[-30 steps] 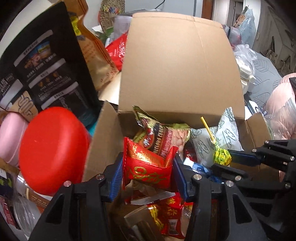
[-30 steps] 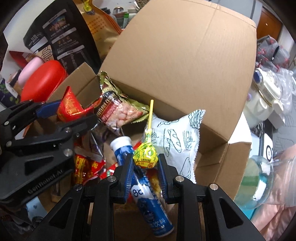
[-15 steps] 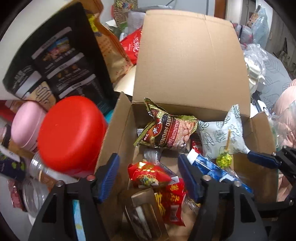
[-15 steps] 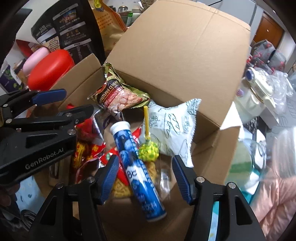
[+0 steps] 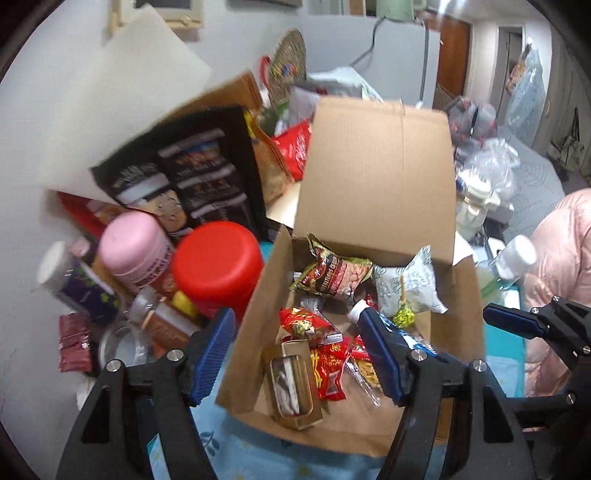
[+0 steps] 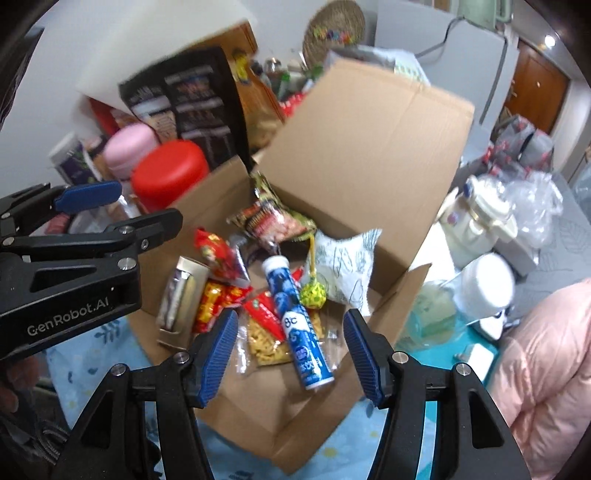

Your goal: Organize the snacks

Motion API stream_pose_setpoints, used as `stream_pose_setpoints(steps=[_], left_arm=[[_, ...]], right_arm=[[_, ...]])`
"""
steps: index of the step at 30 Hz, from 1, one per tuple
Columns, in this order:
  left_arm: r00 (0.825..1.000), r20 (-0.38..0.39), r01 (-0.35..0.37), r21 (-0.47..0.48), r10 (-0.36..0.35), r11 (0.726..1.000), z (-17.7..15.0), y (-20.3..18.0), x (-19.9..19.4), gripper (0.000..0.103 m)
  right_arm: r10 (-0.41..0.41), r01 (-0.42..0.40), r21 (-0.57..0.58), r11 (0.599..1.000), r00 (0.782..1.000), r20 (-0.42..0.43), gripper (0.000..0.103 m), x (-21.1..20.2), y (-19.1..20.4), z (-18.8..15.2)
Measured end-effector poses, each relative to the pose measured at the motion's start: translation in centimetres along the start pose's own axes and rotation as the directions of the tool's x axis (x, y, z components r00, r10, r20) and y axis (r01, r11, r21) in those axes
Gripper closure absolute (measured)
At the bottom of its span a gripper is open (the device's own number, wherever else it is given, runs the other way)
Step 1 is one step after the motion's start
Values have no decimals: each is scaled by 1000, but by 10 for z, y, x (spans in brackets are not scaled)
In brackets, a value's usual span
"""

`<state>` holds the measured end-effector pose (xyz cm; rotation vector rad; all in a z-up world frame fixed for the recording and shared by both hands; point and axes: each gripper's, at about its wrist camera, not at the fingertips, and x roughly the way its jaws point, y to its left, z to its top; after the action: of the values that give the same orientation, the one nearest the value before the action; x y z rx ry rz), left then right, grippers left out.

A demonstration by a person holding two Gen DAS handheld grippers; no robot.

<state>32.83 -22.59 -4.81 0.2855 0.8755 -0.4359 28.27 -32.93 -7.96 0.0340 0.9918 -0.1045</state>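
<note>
Both claws (image 5: 297, 350) (image 6: 290, 349) now raised, empty, apart; lollipop (image 6: 312, 292) dropped, stick toward box (image 6: 369, 155) back.

A lived-in home, cluttered room. Signs: wooden door (image 6: 537, 96) in a plain white wall, a woven straw fan (image 6: 334, 27) leaning at the back, and a pale kettle-like appliance (image 6: 480, 229) beside crumpled plastic bags (image 5: 491, 166). Household jars with a pink lid (image 5: 135, 240) and a red lid (image 5: 218, 264) crowd a surface under a blue patterned cloth (image 6: 96, 369). A pink quilted jacket (image 6: 543, 369) sits at the right edge. A cardboard box (image 5: 376, 177) holds loose snack packets.
</note>
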Motion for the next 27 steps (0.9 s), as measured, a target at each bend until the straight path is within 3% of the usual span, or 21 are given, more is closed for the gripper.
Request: stream_pose_setpoints(steps=[9, 17, 27], left_arm=[[996, 80, -46, -44, 49, 998, -5, 14, -72, 34], [990, 123, -59, -92, 70, 994, -26, 19, -130, 34], [989, 130, -59, -132, 76, 989, -69, 12, -174, 34]], right_arm=[[25, -20, -37, 999, 993, 117, 43, -66, 19, 3], [51, -39, -66, 997, 981, 188, 43, -117, 36, -15], [78, -57, -110, 992, 977, 200, 43, -154, 50, -55]])
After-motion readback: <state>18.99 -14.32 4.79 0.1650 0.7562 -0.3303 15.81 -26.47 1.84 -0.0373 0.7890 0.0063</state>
